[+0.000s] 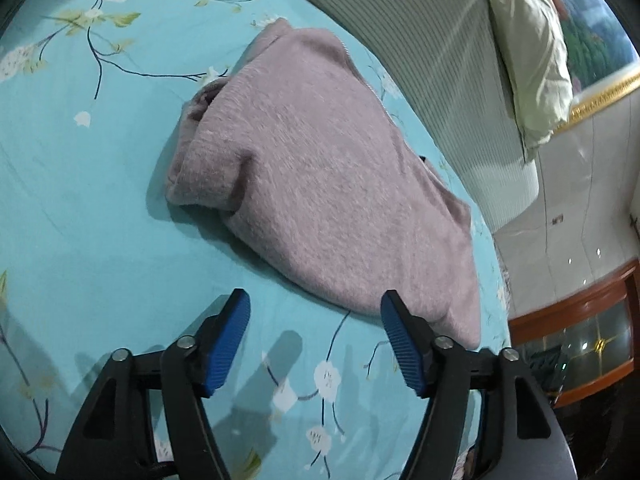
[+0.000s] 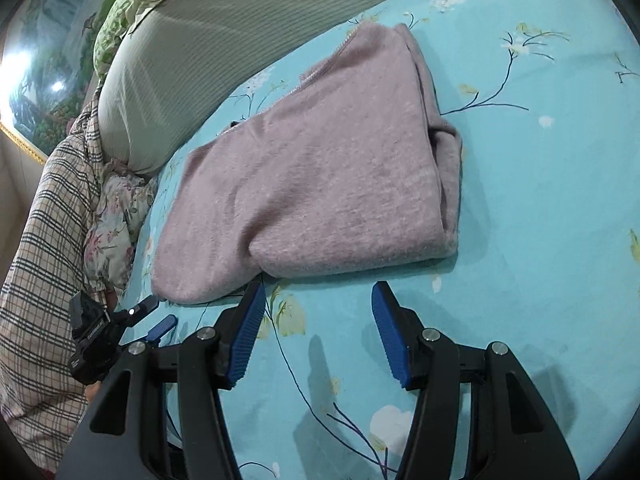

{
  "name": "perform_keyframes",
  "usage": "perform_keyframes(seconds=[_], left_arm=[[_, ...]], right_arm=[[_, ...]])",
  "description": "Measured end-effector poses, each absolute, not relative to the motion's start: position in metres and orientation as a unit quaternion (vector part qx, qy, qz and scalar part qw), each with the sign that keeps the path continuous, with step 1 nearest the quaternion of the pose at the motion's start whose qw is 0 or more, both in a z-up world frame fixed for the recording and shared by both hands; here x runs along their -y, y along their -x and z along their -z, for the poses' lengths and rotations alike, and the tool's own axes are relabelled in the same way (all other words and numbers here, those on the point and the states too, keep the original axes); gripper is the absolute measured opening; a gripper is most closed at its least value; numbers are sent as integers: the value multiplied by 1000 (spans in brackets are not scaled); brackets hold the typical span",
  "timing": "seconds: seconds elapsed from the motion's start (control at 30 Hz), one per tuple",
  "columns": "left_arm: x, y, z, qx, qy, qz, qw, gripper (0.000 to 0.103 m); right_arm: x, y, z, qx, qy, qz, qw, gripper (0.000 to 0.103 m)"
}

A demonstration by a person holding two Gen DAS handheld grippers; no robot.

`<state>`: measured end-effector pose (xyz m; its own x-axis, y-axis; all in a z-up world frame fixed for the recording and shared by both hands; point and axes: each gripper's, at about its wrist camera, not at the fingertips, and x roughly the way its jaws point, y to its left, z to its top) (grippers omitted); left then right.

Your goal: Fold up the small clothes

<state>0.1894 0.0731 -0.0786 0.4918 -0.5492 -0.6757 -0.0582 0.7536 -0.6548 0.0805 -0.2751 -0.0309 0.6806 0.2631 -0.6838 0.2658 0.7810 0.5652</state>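
The bed sheet point(image 1: 100, 200), turquoise with a floral print, fills most of both views, and a ribbed grey-green headboard point(image 1: 440, 60) runs across the upper right of the left view and the upper left of the right view. A plaid cloth point(image 2: 44, 248) is seen at the left edge of the right view.

The sweater point(image 1: 320, 184), a pinkish-mauve fleecy knit, lies on the sheet in the centre of both views, already doubled over into a thick, uneven bundle with at least 2 layers showing at its rolled edge. It is judged to be soft, limp and light, with a fuzzy surface that should grip well against ribbed pads; nothing fragile is seen. Because it will sag and unfold if lifted by 1 layer, all layers at an edge are best pinched together. The near corner, at the lower right of the left view and just left of centre in the right view, is judged the handiest hold.

The left gripper point(image 1: 314, 308) is held with its jaws apart and empty, just short of that corner. The right gripper point(image 2: 318, 298) is likewise spread and empty, its left pad point(image 2: 246, 336) just beside the hem; contact cannot be told.
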Motion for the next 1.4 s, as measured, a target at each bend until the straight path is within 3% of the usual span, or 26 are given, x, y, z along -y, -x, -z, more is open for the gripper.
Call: perform_keyframes(seconds=[0.2, 0.27, 0.3, 0.33, 0.37, 0.4, 0.43, 0.8, 0.83, 0.87, 0.9, 0.93, 0.97, 1.07, 1.2, 1.3, 1.33, 1.37, 1.4], left_arm=[[-89, -217, 89, -461, 358, 120, 803, 72], [-96, -227, 89, -451, 364, 104, 808, 69], [-98, -231, 88, -447, 365, 94, 812, 65], [-102, -233, 88, -445, 363, 85, 814, 53], [-106, -236, 89, -445, 361, 77, 816, 34], [-108, -238, 91, -445, 360, 75, 816, 20], [-111, -240, 92, -445, 361, 80, 815, 15], [-143, -227, 81, -419, 353, 60, 834, 13], [-145, -224, 81, -418, 358, 61, 833, 14], [-146, -221, 83, -420, 362, 62, 830, 21], [-147, -219, 86, -428, 368, 58, 823, 30], [-147, -218, 88, -433, 375, 57, 817, 51], [-145, -216, 90, -430, 384, 66, 814, 57], [-136, -217, 86, -430, 373, 61, 820, 71], [-122, -232, 85, -427, 360, 52, 828, 74], [-115, -245, 85, -423, 342, 43, 838, 65], [-114, -250, 85, -423, 337, 44, 840, 52], [-113, -254, 85, -425, 337, 48, 839, 28], [-113, -259, 87, -426, 341, 57, 836, 13]], right_arm=[[268, -84, 23, -394, -324, -11, 860, 57], [267, -85, 21, -392, -323, -13, 861, 57], [267, -86, 21, -391, -322, -13, 862, 57], [267, -86, 21, -391, -323, -13, 862, 57], [268, -88, 20, -390, -322, -14, 862, 57], [268, -89, 19, -389, -322, -14, 863, 57], [268, -90, 19, -389, -321, -15, 863, 57], [261, -97, 13, -383, -317, -27, 867, 57], [261, -97, 12, -382, -319, -29, 867, 57], [261, -97, 12, -381, -319, -32, 867, 57], [261, -97, 11, -381, -319, -32, 867, 57], [262, -98, 11, -381, -319, -33, 867, 57], [263, -98, 11, -380, -320, -33, 867, 57], [263, -102, 11, -379, -322, -35, 867, 57], [266, -108, 11, -381, -318, -32, 867, 57], [278, -119, 8, -380, -316, -26, 869, 57], [282, -124, 6, -379, -314, -26, 870, 57], [286, -128, 5, -380, -311, -26, 871, 57], [291, -135, 5, -381, -308, -24, 871, 57]])
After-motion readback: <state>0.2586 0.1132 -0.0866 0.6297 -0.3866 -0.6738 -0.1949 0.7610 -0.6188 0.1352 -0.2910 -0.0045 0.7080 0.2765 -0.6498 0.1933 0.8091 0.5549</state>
